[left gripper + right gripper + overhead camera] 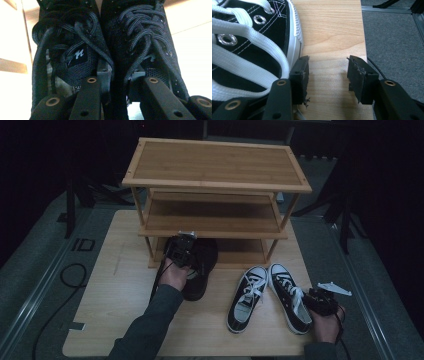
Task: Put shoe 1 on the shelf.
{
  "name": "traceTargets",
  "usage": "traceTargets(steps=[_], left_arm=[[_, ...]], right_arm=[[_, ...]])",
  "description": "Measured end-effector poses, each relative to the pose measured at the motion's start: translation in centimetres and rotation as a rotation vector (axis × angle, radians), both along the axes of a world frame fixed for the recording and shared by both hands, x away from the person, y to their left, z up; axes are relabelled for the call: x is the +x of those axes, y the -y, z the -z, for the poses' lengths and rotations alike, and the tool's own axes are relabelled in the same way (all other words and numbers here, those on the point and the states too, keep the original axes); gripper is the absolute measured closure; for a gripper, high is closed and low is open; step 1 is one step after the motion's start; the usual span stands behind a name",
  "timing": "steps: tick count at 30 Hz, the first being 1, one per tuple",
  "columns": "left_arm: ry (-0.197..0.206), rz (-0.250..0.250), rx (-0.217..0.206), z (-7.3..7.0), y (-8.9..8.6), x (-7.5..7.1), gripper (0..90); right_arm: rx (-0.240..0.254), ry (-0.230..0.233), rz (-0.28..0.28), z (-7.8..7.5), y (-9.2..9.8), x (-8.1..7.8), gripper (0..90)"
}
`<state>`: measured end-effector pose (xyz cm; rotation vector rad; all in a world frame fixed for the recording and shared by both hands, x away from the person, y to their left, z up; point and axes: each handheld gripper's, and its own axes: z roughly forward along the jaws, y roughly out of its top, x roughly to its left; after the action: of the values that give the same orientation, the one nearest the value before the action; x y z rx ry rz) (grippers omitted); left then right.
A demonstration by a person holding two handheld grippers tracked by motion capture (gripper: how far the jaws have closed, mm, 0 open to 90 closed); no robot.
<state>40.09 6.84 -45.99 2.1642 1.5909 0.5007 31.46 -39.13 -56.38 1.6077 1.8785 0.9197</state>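
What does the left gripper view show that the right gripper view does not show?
Left gripper view: a pair of black shoes with dark laces, side by side, and the left gripper with one jaw inside each shoe. Right gripper view: a black sneaker with white laces, grey floor, and the right gripper open over bare wood beside the sneaker. Both show the light wooden table.

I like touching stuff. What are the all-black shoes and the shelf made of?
The black shoes look like woven mesh cloth: the left gripper view shows a fine knitted weave with tiny holes, plus thick braided laces. It seems matte, not shiny. The shelf looks like light wood, maybe bamboo, with fine straight grain and a smooth finish.
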Motion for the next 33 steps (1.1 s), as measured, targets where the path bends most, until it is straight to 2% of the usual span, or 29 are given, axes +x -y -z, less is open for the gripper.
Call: traceTargets(steps=[2, 7, 13, 18, 24, 33], left_arm=[[0.001, 0.012, 0.002, 0.0, -0.2, 0.1, 72.2], [-0.032, 0.058, -0.003, -0.1, -1.0, 0.0, 60.4], [-0.041, 0.095, -0.018, -0.6, -1.8, -0.6, 56.0], [-0.005, 0.120, -0.064, -1.6, -2.8, -1.8, 53.9], [0.040, 0.162, -0.089, -2.7, -3.9, -3.5, 54.1], [0.068, 0.244, -0.119, -3.6, -5.4, -5.6, 60.7]], right_arm=[[0.000, 0.000, 0.000, 0.0, 0.0, 0.0, 51.4], [0.001, 0.000, 0.000, 0.0, 0.0, 0.0, 51.4], [0.001, 0.000, 0.000, 0.0, 0.0, 0.0, 51.4], [0.000, 0.000, 0.000, 0.0, 0.0, 0.0, 51.4], [0.001, 0.000, 0.000, 0.0, 0.0, 0.0, 51.4], [0.000, 0.000, 0.001, 0.0, 0.0, 0.0, 51.4]])
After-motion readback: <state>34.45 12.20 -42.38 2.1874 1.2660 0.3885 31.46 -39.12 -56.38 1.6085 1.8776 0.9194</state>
